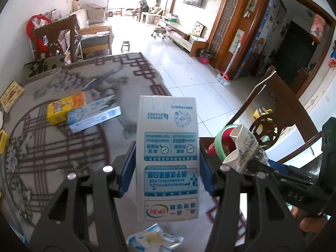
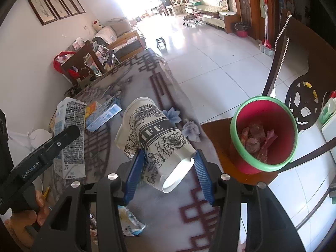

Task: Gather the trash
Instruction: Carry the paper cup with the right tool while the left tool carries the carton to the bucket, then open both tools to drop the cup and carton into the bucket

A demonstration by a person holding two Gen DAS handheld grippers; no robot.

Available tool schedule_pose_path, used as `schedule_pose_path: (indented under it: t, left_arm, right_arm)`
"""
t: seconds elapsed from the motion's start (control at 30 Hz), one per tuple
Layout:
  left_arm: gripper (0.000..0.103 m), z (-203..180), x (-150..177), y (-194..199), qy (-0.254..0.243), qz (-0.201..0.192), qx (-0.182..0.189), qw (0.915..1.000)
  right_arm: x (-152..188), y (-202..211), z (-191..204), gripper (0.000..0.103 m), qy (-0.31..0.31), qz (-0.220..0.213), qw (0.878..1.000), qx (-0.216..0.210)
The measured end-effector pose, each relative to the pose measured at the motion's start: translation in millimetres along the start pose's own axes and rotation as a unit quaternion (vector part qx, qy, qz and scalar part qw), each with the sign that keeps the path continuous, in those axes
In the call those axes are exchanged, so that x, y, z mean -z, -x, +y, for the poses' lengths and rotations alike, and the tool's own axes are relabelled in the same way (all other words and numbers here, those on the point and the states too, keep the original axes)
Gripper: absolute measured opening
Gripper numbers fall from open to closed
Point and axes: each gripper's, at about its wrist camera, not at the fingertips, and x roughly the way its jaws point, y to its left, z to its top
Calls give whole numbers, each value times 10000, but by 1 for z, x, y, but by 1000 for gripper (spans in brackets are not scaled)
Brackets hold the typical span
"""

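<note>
My left gripper (image 1: 168, 157) is shut on a white and blue milk carton (image 1: 168, 159) and holds it upright above the patterned table (image 1: 63, 147). The carton also shows in the right wrist view (image 2: 69, 138). My right gripper (image 2: 169, 161) is shut on a crushed paper cup (image 2: 155, 140) with black flower print, held tilted above the table's right edge. The cup also shows in the left wrist view (image 1: 243, 147). A red bin with a green rim (image 2: 264, 134) stands on a chair seat to the right, with pink scraps inside.
A yellow box (image 1: 65, 107) and a blue and white box (image 1: 94, 115) lie on the table's far side. A crumpled blue wrapper (image 1: 153, 239) lies near the front edge. A dark wooden chair (image 2: 298, 67) stands beside the bin. Tiled floor (image 2: 210, 58) stretches beyond.
</note>
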Motion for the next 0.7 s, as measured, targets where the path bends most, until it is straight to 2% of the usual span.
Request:
schedule_pose_path:
  t: [0.37, 0.7]
  left_arm:
    - [52, -70, -21, -42, -375, 199, 375, 9984]
    - [52, -149, -39, -94, -973, 436, 874, 9904]
  right_arm:
    - [-21, 15, -72, 49, -421, -195, 9984, 309]
    - [-32, 30, -147, 49, -991, -361, 9914, 775]
